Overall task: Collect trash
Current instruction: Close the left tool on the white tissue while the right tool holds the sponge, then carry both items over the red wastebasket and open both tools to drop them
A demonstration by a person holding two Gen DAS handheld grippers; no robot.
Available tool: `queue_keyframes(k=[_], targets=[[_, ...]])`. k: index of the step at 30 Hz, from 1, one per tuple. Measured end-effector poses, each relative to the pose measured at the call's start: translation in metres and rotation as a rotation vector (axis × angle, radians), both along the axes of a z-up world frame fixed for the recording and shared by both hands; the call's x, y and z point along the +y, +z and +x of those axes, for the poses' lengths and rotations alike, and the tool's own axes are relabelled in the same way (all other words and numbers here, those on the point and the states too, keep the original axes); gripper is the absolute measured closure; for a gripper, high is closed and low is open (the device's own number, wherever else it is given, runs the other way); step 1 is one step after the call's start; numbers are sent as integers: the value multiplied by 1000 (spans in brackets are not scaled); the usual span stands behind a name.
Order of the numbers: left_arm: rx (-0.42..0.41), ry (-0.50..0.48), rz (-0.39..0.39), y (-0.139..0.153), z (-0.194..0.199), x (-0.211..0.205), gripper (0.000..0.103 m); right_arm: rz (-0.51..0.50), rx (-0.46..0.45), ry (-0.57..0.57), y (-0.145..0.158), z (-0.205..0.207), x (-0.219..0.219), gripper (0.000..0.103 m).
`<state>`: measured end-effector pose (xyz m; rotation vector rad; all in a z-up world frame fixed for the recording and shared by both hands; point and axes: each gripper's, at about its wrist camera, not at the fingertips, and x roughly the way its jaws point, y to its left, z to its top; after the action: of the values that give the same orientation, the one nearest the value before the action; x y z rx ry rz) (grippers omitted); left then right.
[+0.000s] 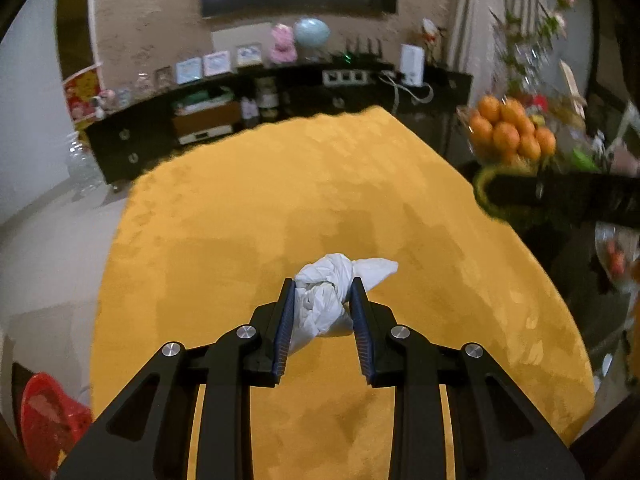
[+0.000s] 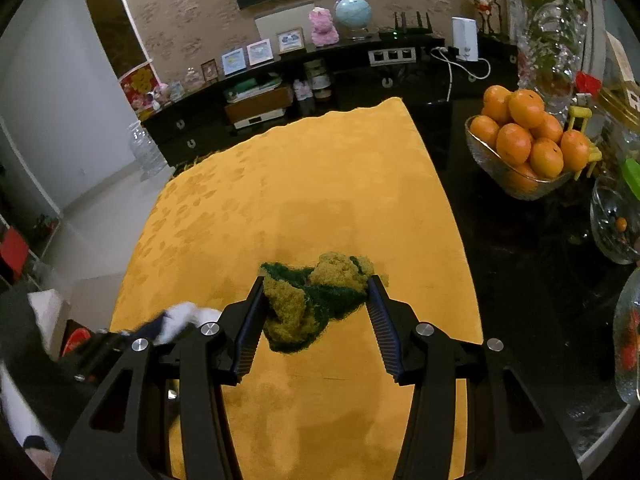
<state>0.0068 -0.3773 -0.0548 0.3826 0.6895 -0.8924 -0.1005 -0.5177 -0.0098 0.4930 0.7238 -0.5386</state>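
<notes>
Two soft, light scraps: crumpled white tissue (image 1: 324, 300) pinched mid-wad by left gripper (image 1: 323, 308), frayed green-yellow scouring pad (image 2: 316, 300) clamped edgewise by right gripper (image 2: 316, 304), frame centre; both likely crushable.

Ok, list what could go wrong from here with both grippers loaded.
1. The white crumpled bag is pinched only at its middle by the left gripper; its loose tail could slip free.
2. The green-yellow scrubber sags from the right gripper and might drop.
3. A swing right could hit the bowl of oranges.

Fruit bowl (image 2: 516, 176) right of cloth (image 2: 320, 200), cabinet (image 2: 280, 92) behind
</notes>
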Motion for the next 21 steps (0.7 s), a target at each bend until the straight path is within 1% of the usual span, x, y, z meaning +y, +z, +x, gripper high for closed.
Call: queue_keyframes(k=[3, 7, 11, 17, 21], targets=[[-8, 53, -39, 18, 8, 19, 77, -8, 4, 9, 1, 4, 6, 54], [-39, 122, -78, 43, 16, 46, 77, -17, 2, 29, 1, 13, 14, 54], [-55, 182, -106, 60, 24, 73, 77, -32, -8, 59, 4, 24, 27, 54], [-103, 282, -114, 76, 30, 119, 77, -58, -33, 124, 12, 44, 54, 54], [-117, 344, -112, 80, 34, 149, 77, -77, -45, 179, 17, 58, 74, 54]])
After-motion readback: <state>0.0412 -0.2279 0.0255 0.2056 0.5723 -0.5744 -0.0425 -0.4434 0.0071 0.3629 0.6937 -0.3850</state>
